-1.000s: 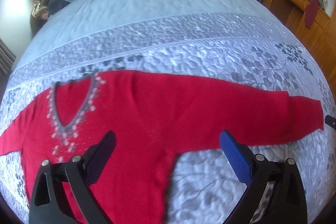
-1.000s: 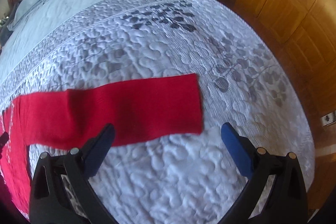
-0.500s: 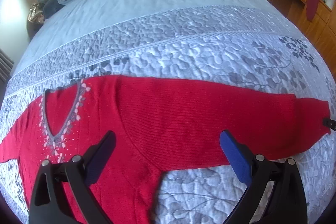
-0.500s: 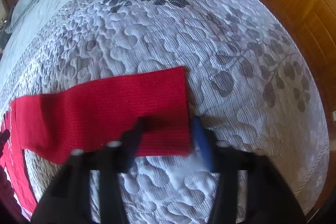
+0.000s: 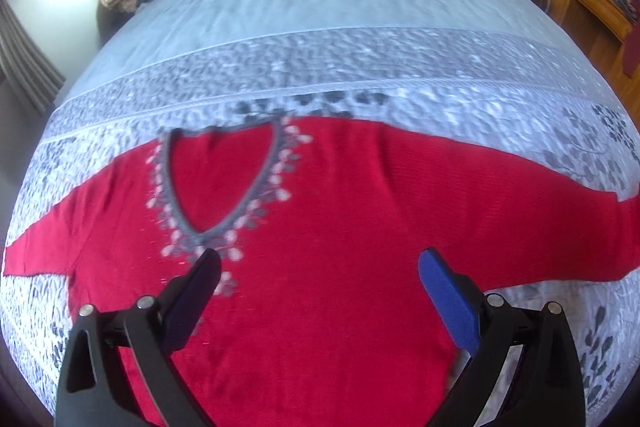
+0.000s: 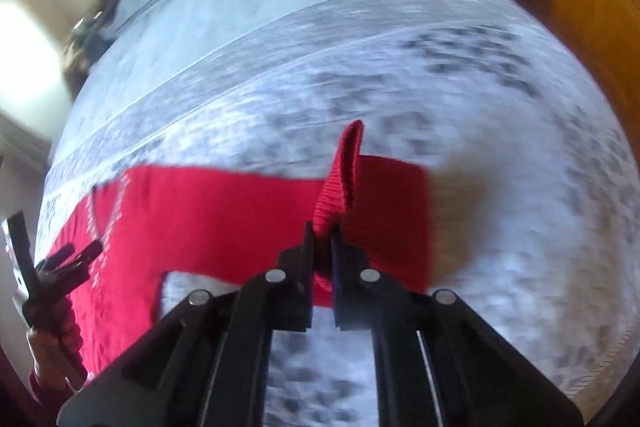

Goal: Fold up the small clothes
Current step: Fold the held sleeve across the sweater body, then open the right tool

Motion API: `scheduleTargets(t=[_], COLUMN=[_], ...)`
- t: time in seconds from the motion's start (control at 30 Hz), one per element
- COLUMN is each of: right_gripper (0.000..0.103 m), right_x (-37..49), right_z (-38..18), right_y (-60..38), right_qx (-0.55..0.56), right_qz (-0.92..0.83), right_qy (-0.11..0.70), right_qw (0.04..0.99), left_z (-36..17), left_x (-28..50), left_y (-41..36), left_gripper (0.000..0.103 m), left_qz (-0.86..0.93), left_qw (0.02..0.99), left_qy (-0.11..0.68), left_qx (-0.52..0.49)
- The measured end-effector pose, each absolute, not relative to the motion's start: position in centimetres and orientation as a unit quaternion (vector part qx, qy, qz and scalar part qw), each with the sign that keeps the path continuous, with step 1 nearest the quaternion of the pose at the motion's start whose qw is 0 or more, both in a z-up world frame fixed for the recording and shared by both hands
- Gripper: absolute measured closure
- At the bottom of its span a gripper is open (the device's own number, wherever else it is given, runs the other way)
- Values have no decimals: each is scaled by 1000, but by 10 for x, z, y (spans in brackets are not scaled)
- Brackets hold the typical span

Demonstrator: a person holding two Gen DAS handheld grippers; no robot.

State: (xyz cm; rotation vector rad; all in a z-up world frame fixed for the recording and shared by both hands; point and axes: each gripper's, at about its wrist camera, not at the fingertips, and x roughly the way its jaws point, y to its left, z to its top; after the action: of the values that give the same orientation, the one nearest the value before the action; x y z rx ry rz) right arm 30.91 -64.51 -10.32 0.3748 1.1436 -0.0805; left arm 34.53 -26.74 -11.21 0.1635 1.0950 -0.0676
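Right wrist: R gripper (image 6: 321, 231) pinching sweater (image 6: 224, 219) cuff

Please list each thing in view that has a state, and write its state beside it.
Red sweater: spread flat, front up, on the bed.
Sleeve cuff: pinched, lifted off the bed.
Left gripper: open, over the sweater.
Right gripper: shut on the cuff.

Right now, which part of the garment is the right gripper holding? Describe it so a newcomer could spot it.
On the quilted bed lies a red sweater with a grey beaded V-neck. The right gripper pinches the sleeve cuff, the only part lifted into an upright fold; everything else lies flat.
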Motion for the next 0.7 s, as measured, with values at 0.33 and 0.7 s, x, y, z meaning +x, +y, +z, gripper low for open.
scheduleTargets(t=[0.33, 0.7], right_gripper=[70, 73], right_x=[336, 268], right_z=[-137, -147], right_y=[-515, -606], right_qx=[148, 178], right_qz=[71, -3], right_qy=[561, 550], right_qw=[811, 816], left_z=[-112, -146], left_x=[345, 334], left_y=[-236, -359], left_gripper=[4, 5], left_qz=[-41, -193], left_qw=[846, 785], left_qy=[529, 588], left_qx=[52, 29])
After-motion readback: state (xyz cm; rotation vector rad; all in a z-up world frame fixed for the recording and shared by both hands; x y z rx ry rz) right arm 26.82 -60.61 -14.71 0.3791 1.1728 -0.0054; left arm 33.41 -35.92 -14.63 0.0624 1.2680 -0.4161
